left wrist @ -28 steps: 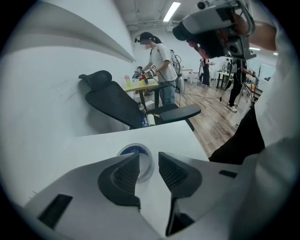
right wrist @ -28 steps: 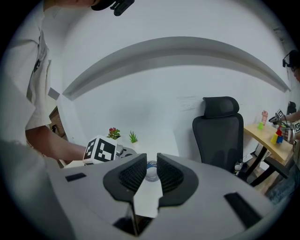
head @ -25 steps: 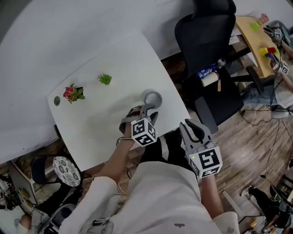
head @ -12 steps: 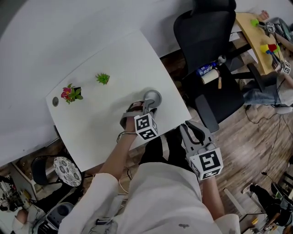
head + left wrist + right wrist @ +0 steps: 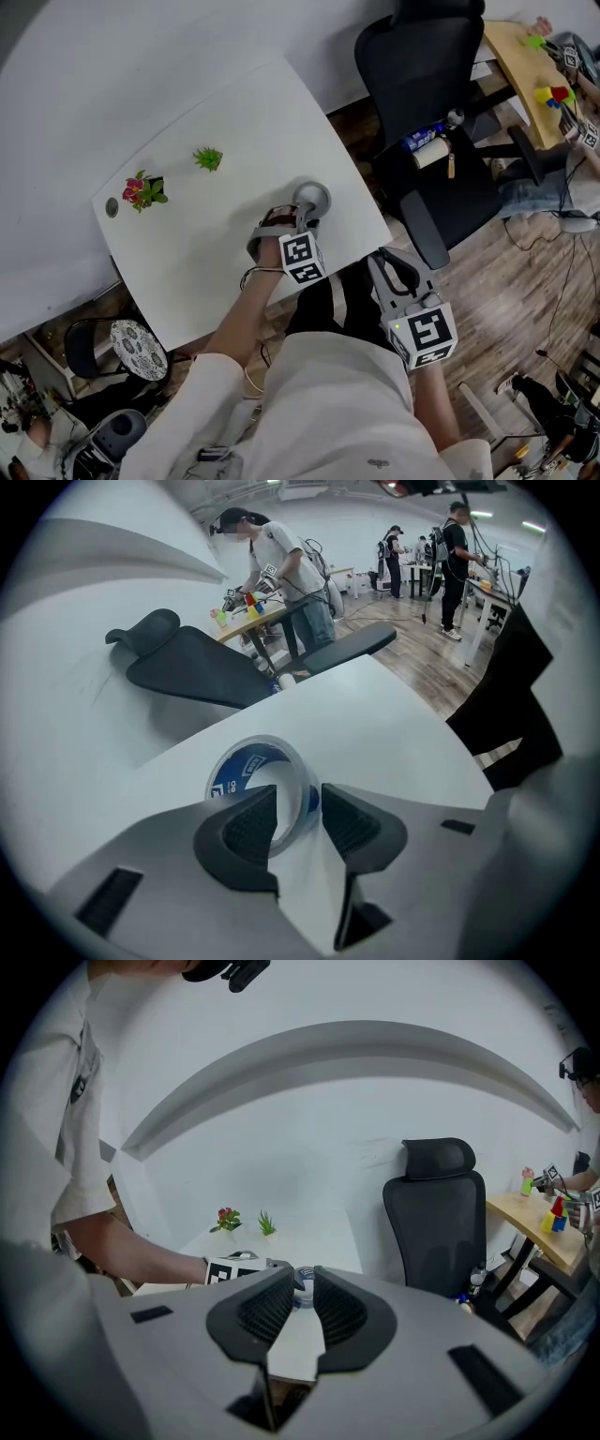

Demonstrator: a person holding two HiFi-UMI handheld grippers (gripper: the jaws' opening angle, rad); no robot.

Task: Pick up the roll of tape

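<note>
The roll of tape point(image 5: 313, 198), clear with a blue core, lies flat near the right edge of the white table point(image 5: 234, 112). My left gripper point(image 5: 305, 218) points steeply down at it. In the left gripper view the roll's point(image 5: 255, 764) near wall stands between the jaws of the left gripper point(image 5: 298, 810). The jaws are opening and the pads do not press on the roll. My right gripper point(image 5: 398, 269) hangs off the table's edge above my lap. In the right gripper view the right gripper point(image 5: 301, 1299) shows a narrow gap with nothing in it.
A black office chair point(image 5: 427, 84) stands just right of the table. A pink flower pot point(image 5: 142, 190) and a small green plant point(image 5: 208, 159) sit at the table's left. A patterned stool point(image 5: 137, 349) is below left. A wooden desk point(image 5: 525, 70) with coloured blocks lies far right.
My left gripper has sunk towards the table and now straddles the roll's near wall. The right gripper has kept still.
</note>
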